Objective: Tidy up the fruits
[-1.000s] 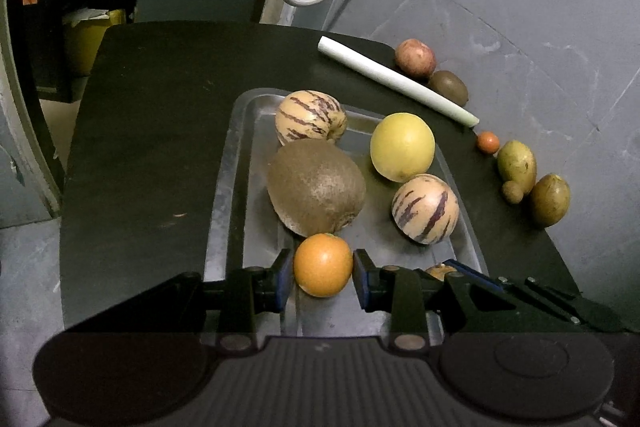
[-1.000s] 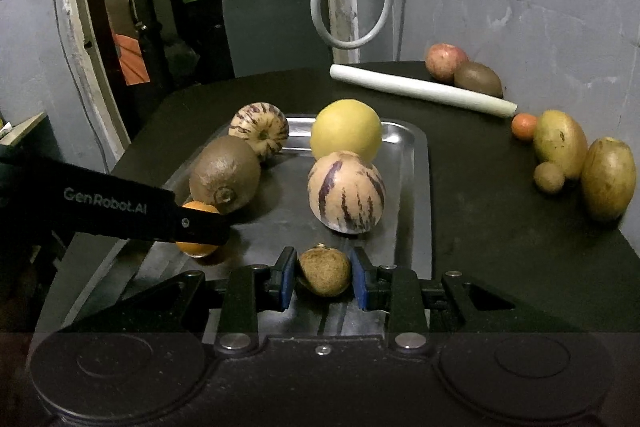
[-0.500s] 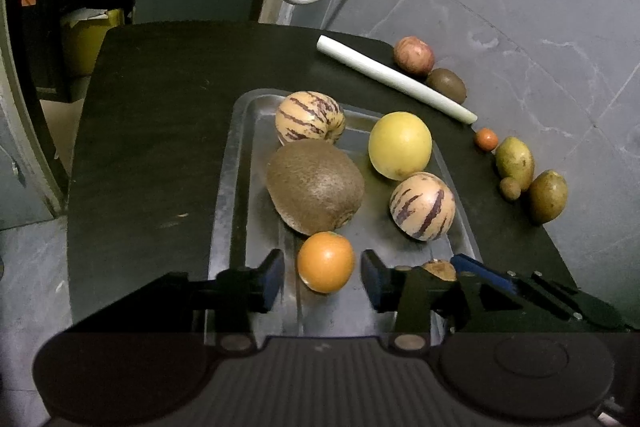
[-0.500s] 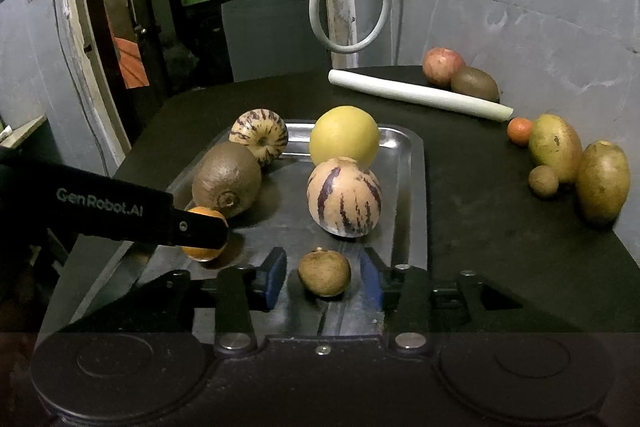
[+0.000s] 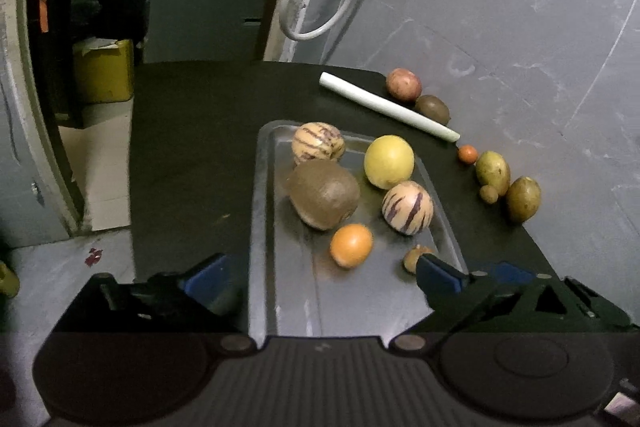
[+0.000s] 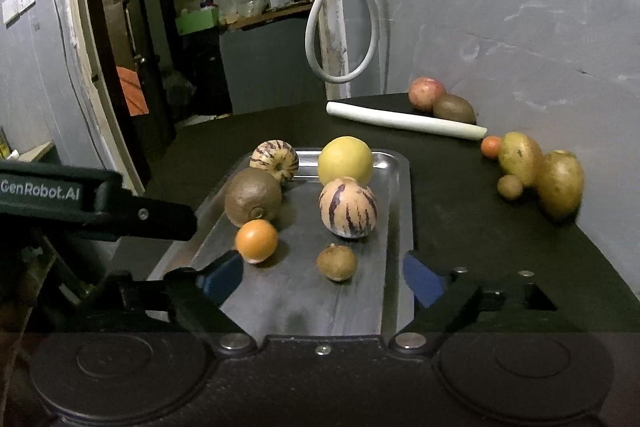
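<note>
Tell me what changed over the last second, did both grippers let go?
Yes. The left gripper opened off the orange fruit and drew back; the right gripper opened off the small brown fruit and backed away too. Both fruits now sit free on the metal tray. The other tray fruits and those along the wall did not move.

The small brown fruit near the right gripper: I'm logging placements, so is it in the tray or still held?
In the tray. The small brown fruit rests on the metal tray, and the right gripper is open with its fingers clear.
</note>
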`<act>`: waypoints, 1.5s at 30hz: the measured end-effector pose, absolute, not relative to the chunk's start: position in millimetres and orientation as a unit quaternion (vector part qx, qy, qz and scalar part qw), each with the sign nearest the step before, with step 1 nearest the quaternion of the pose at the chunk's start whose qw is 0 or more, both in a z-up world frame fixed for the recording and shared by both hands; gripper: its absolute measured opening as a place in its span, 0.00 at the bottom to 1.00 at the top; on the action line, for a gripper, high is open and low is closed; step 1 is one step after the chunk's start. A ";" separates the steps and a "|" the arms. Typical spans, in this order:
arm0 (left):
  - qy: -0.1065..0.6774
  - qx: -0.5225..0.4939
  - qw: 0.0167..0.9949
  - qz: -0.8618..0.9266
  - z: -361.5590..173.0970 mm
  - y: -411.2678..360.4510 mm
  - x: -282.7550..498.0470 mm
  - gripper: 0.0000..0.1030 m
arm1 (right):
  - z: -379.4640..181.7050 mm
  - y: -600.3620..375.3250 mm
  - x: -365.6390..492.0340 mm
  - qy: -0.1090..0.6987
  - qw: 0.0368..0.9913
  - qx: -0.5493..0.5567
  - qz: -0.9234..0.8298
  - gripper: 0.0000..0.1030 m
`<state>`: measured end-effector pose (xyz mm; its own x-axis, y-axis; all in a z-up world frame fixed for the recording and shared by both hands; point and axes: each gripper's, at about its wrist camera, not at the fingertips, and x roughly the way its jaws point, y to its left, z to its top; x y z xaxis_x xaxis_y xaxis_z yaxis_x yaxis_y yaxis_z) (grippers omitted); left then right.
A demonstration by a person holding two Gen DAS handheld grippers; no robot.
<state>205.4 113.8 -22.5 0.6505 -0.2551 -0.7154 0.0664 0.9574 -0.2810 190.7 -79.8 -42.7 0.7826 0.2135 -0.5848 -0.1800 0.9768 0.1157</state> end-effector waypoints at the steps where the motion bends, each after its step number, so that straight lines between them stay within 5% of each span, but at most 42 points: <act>1: 0.409 -0.116 0.901 -0.088 -21.7 115.8 202.0 0.99 | -41.1 -80.1 186.1 0.312 0.944 0.028 0.103 0.92; 6: 0.423 -0.113 0.894 -0.094 -21.0 123.4 186.9 0.99 | -35.2 -83.3 163.9 0.313 0.944 0.030 0.101 0.99; 25: 0.484 -0.049 0.852 -0.192 -31.6 65.1 168.0 0.99 | -40.8 -140.9 117.1 0.363 0.931 0.034 0.026 0.99; 45: 0.426 0.055 0.873 -0.232 -24.3 -41.1 280.6 0.99 | -44.0 -229.7 172.1 0.305 0.942 0.093 -0.103 0.99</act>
